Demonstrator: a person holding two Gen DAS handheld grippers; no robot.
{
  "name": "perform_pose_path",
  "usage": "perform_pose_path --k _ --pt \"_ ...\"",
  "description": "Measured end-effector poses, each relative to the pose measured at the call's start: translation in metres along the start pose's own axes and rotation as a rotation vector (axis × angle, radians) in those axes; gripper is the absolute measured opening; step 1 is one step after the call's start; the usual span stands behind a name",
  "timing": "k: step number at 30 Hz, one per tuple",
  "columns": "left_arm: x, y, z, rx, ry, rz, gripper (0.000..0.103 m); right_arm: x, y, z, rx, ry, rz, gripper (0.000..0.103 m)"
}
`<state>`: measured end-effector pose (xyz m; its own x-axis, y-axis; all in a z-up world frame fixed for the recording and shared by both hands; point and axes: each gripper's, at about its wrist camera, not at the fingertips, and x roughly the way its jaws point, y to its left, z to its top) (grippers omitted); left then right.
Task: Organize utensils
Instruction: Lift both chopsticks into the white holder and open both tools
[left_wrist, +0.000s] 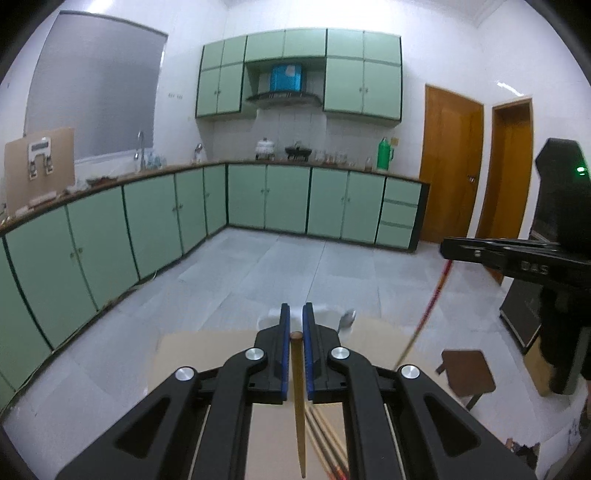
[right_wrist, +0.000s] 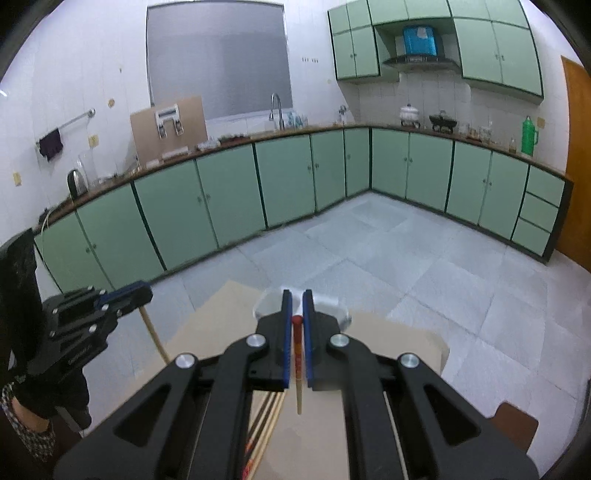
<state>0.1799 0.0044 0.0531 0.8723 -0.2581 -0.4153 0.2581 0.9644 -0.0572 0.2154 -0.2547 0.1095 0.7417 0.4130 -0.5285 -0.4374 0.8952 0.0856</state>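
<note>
While both my hands are raised above the bench (left_wrist: 207, 354), each tool grips one chopstick. My left tool (left_wrist: 295, 317) is closed on a plain wooden chopstick (left_wrist: 298, 398) that hangs point down between its blue pads. My right tool (right_wrist: 297, 302) is closed on a red-topped chopstick (right_wrist: 297, 354), also hanging point down. More chopsticks (right_wrist: 264, 424) lie loose on the bench below. A clear container (right_wrist: 332, 304) stands at the bench's far edge, just beyond both tools. Green kitchen cabinets (left_wrist: 288, 195) line the far walls.
</note>
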Motion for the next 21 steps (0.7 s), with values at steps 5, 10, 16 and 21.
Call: perform_pose_path --k 5,10,16,21 --pt "-0.001 -0.002 0.038 0.011 -0.078 -0.006 0.007 0.009 -0.01 0.038 0.016 -0.044 0.016 0.005" --pt "0.017 -0.006 0.076 0.027 -0.136 -0.011 0.007 0.026 -0.022 0.067 0.021 -0.06 -0.001 0.005" --pt "0.061 -0.008 0.106 0.041 -0.167 0.014 0.007 0.064 -0.04 0.078 0.044 -0.051 -0.023 0.005" --pt "0.105 -0.01 0.107 0.055 -0.159 0.046 0.007 0.102 -0.049 0.069 0.056 -0.036 -0.034 0.005"
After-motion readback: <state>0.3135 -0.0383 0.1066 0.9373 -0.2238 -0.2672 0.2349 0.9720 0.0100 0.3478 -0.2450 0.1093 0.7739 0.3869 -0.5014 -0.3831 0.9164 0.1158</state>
